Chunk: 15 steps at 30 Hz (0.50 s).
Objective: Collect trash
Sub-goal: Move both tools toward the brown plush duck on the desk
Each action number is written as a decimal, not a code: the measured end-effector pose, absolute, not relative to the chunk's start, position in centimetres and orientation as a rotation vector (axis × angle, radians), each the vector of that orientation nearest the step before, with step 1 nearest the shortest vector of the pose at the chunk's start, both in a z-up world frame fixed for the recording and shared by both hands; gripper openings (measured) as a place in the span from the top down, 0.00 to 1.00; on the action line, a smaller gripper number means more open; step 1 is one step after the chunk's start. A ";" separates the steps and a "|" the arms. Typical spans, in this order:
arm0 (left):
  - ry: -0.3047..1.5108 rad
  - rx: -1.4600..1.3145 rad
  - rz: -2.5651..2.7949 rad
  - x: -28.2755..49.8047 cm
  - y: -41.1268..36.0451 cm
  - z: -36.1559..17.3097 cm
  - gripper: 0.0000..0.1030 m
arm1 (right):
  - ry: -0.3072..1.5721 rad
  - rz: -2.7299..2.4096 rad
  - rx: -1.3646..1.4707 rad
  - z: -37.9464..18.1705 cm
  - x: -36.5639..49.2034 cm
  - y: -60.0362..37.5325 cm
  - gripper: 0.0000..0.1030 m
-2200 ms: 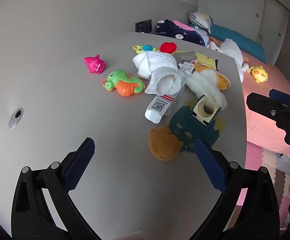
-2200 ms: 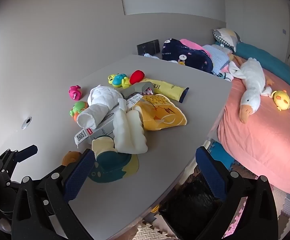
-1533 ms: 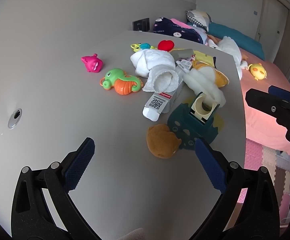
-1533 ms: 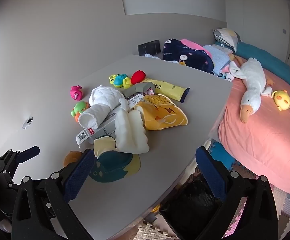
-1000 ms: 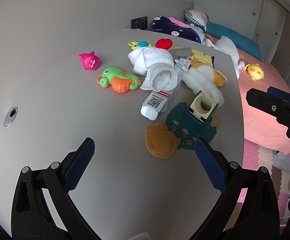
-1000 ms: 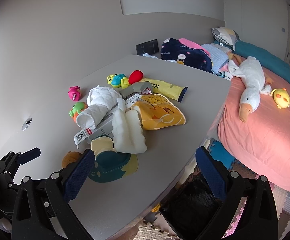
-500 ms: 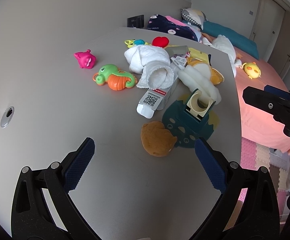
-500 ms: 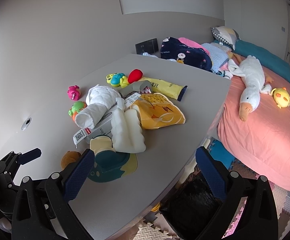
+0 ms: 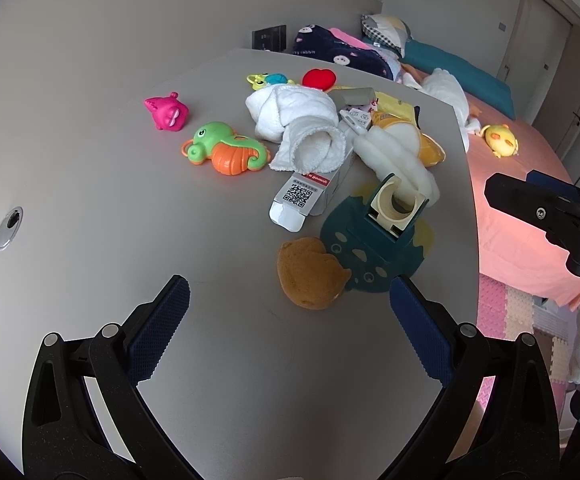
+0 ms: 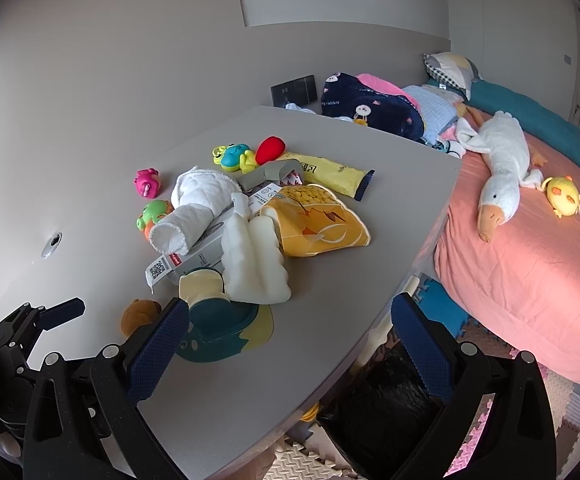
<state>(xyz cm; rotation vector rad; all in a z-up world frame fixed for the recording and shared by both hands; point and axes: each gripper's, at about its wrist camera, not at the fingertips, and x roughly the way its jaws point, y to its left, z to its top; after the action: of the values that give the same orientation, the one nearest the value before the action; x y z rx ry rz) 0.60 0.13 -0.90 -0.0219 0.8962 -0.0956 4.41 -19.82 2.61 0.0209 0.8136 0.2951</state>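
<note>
Both our hand-held grippers, left (image 9: pixel 285 312) and right (image 10: pixel 290 324), gape wide and empty over the table (image 9: pixel 89 184). Only the right view shows the yellow snack bag (image 10: pixel 318 220) mid-table and the black bin bag (image 10: pixel 382 412) below the table's edge.

My left gripper (image 9: pixel 285 316) hangs above the surface with its two blue-padded fingers (image 9: pixel 157 334) spread wide and nothing between them. My right gripper (image 10: pixel 290 326) is likewise splayed wide and empty, and its black tip shows at the right edge of the left wrist view, level with and well apart from the left one. From the right wrist view I can see the left gripper's frame and one blue fingertip (image 10: pixel 63 307) low at the left edge.
</note>
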 end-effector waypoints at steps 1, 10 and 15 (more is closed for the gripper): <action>0.894 -0.020 -0.095 0.6 0.1 -0.8 0.06 | 0.813 0.295 0.020 2.6 4.4 -19.9 0.03; 0.903 -0.034 -0.085 0.6 0.4 -0.8 0.06 | 0.820 0.296 0.018 2.7 4.4 -19.9 0.03; 0.912 -0.022 -0.083 0.8 0.2 -1.1 0.06 | 0.828 0.297 0.028 2.5 4.5 -20.0 0.03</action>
<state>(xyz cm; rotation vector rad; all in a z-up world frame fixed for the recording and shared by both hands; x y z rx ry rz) 0.81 0.20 -1.07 -0.0217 0.9120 -0.0826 4.54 -19.98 2.46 0.0278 0.8285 0.2970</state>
